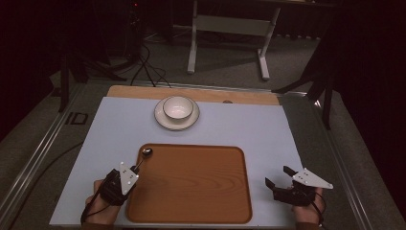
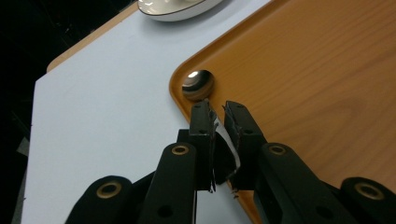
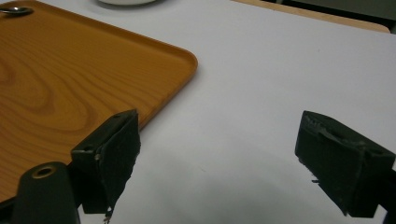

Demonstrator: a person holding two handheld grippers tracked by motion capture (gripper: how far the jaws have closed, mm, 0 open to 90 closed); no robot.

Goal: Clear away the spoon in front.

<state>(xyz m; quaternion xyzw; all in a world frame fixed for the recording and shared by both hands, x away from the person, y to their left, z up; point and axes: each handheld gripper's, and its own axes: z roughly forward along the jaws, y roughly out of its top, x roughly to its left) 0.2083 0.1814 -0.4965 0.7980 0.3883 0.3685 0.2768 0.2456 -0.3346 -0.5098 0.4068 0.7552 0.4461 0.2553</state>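
- Left gripper: low over tray edge, jaws clamped on small shiny metal spoon, bowl resting in rectangular wooden tray.
- Right gripper: jaws spread wide, holding nothing.

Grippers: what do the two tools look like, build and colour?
Both are black two-jaw tools. The left tool and right tool each carry a pale grey three-cornered plate on top with small dark holes. The gripper views show black linkage arms with brass-coloured pivot rings and rough dark jaw pads. A black cable trails from each.
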